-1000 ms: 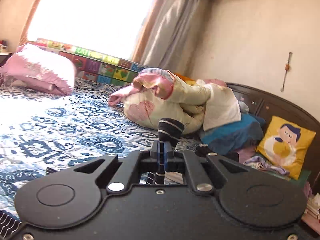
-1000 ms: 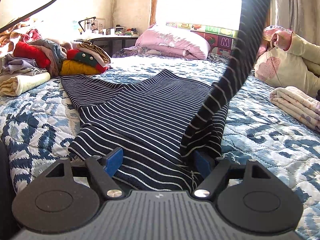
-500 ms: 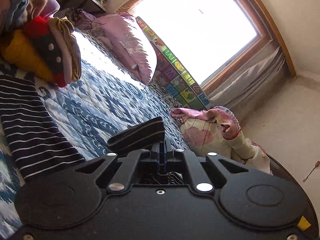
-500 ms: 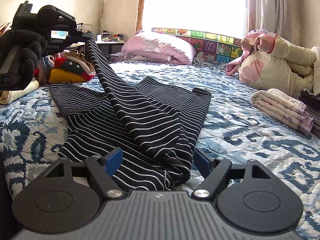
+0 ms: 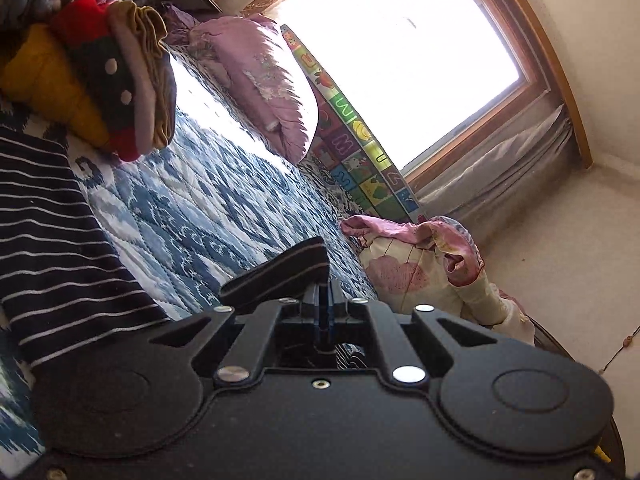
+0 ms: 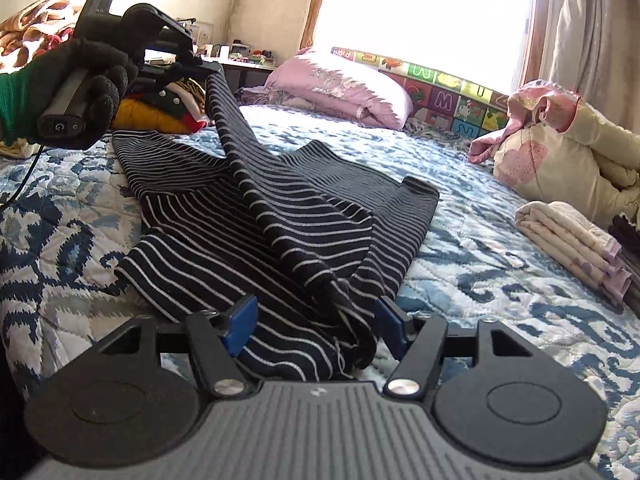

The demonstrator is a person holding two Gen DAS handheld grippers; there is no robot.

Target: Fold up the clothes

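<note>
A black top with thin white stripes (image 6: 224, 216) lies spread on the blue patterned quilt (image 6: 480, 272). One sleeve (image 6: 240, 148) rises from it, drawn diagonally across the body to the upper left. There my left gripper (image 6: 202, 70), held by a gloved hand (image 6: 76, 88), is shut on the sleeve's end. In the left wrist view the pinched cuff (image 5: 280, 276) sticks out left of the closed left gripper (image 5: 324, 292). My right gripper (image 6: 316, 320) stands open low at the near hem, whose bunched edge lies between the blue pads (image 6: 240, 322) without being pressed.
A heap of folded clothes (image 6: 160, 112) sits at the far left of the bed, close to the left gripper. A pink pillow (image 6: 340, 84) lies under the window. On the right are a folded cream cloth (image 6: 572, 240) and a cream and pink bundle (image 6: 560, 152).
The left gripper has carried the sleeve from high on the right, across and down to the far left, rolling as it went. The sleeve now lies slanted over the top. The right gripper stayed put.
</note>
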